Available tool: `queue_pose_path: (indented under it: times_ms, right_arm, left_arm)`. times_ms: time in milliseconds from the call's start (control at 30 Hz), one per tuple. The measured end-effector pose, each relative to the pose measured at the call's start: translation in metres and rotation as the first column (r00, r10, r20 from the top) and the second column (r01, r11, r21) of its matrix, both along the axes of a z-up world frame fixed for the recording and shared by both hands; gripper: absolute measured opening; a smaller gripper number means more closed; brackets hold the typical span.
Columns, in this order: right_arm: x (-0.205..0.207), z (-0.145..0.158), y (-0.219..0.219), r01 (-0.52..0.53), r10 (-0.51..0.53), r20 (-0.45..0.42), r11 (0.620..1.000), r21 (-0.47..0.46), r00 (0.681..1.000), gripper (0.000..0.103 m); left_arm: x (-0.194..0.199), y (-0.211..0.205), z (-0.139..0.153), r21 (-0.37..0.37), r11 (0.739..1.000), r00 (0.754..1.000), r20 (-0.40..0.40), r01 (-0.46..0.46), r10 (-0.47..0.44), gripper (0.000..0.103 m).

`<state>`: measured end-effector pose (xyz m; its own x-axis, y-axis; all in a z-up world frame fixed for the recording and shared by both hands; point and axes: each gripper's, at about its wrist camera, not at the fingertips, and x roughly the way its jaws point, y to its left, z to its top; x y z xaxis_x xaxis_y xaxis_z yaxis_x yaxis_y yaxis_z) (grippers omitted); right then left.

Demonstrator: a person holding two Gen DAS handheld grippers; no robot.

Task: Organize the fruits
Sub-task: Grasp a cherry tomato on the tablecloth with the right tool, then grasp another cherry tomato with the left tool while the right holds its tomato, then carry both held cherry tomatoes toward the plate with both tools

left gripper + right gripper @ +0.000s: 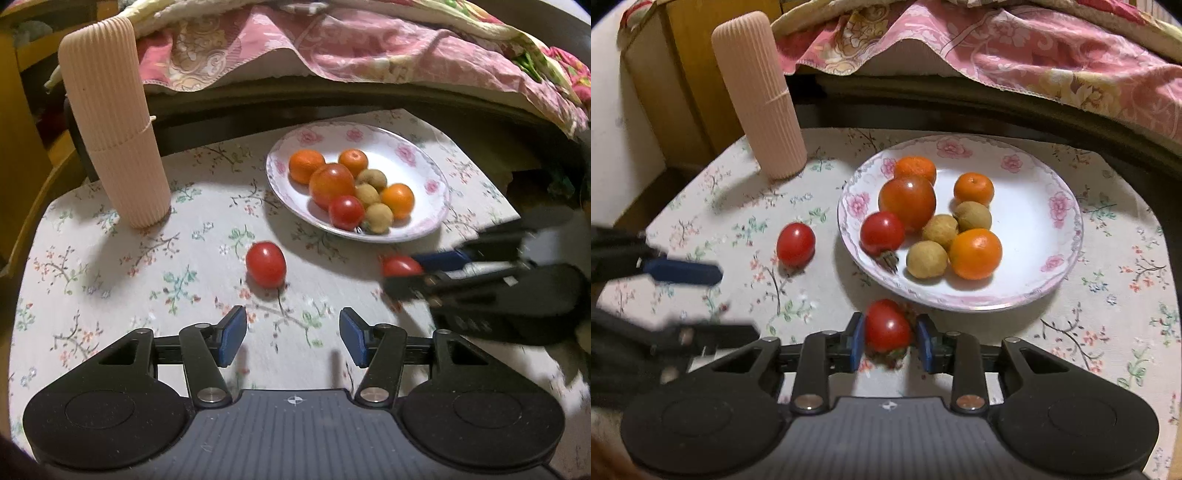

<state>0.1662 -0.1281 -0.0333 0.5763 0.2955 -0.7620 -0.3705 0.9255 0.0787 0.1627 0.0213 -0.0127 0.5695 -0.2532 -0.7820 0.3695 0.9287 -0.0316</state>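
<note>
Two small tomatoes lie off the plate [1067, 206]: one [888, 325] just in front of its near rim, clenched in the right gripper [889, 341], the other [266, 264] left of it, ahead of the left gripper [292, 334], which gapes empty. Both look light, smooth and soft-skinned, so I would pinch across the round middle, gently.

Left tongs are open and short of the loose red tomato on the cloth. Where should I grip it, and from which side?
Grip the loose tomato across its round middle, coming down from above and from the near side, where the left tongs already face it. It lies alone on the tablecloth, clear of the plate, stem end towards the tongs.
</note>
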Motion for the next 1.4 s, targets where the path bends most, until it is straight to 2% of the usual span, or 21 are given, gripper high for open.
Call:
queue_pose_path:
  times_ms: [233,333,400,600,733,867,1000,1300,1400]
  right_arm:
    - [-0.005,0.007,-0.011,0.006,-0.005,-0.025,0.999,0.039,1.000,0.029]
    - [-0.007,0.010,-0.015,0.013,-0.011,-0.037,0.999,0.053,0.999,0.029]
    - [-0.007,0.010,-0.017,0.019,-0.017,-0.038,0.998,0.055,0.999,0.029]
    - [-0.006,0.009,-0.019,0.032,-0.030,-0.047,0.998,0.048,0.998,0.029]
    - [-0.007,0.008,-0.018,0.027,-0.025,-0.051,0.999,0.038,0.998,0.029]
    - [-0.009,0.009,-0.018,0.020,-0.018,-0.055,0.999,0.042,0.998,0.029]
    - [-0.017,0.009,-0.014,-0.003,0.005,-0.056,0.999,0.032,0.998,0.029]
    - [-0.063,0.004,-0.009,-0.057,0.055,-0.070,0.998,-0.018,0.996,0.029]
    - [-0.076,0.004,-0.012,-0.046,0.045,-0.073,0.999,-0.011,0.996,0.029]
  left_arm:
    - [0.032,-0.014,-0.013,0.021,0.998,0.998,0.044,-0.054,0.053,0.062]
    - [0.038,-0.017,-0.022,0.040,0.997,0.997,0.035,-0.071,0.070,0.054]
    - [0.037,-0.016,-0.024,0.031,0.996,0.996,0.046,-0.083,0.081,0.054]
    - [0.039,-0.017,-0.024,0.038,0.996,0.996,0.056,-0.079,0.076,0.037]
    - [0.028,-0.016,-0.023,0.049,0.997,0.997,0.056,-0.059,0.057,0.037]
    - [0.010,-0.011,-0.017,0.044,0.998,0.999,0.017,-0.039,0.039,0.036]
    - [-0.025,-0.012,-0.014,0.069,0.998,1.000,-0.019,0.010,-0.009,0.037]
    - [-0.091,-0.021,-0.018,0.045,0.997,0.995,-0.078,0.062,-0.059,0.037]
    - [-0.101,-0.026,-0.016,0.054,0.995,0.996,-0.056,0.079,-0.076,0.037]
